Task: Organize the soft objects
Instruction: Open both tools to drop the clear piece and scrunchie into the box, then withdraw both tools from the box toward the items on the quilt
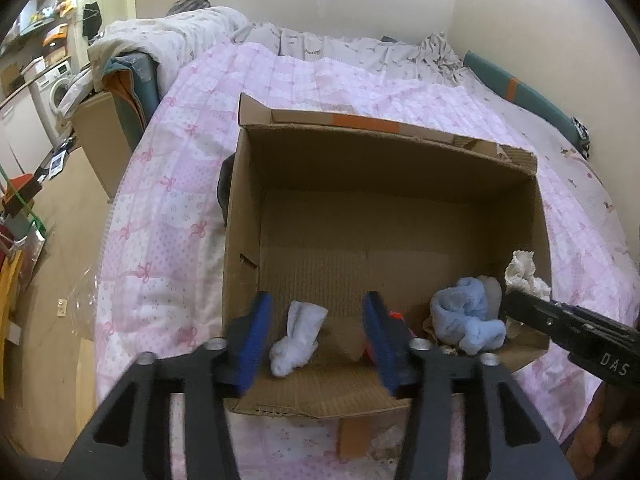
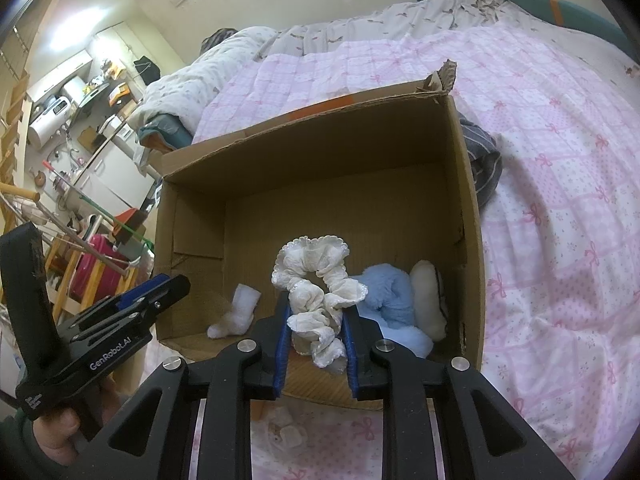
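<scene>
Low in the frame, over the cardboard box on the pink quilt, the right gripper pinches a cream scrunchie. Left gripper stands released, the white sock lying loose between its fingers on the box floor.

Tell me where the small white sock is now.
The white sock lies inside the cardboard box, near its left wall, between the open left tongs.

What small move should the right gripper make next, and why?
Probably open the right gripper: it is shut on the frilly cream fabric scrunchie, hanging above the brown cardboard box floor beside the fluffy blue sock, so releasing drops it inside.
</scene>
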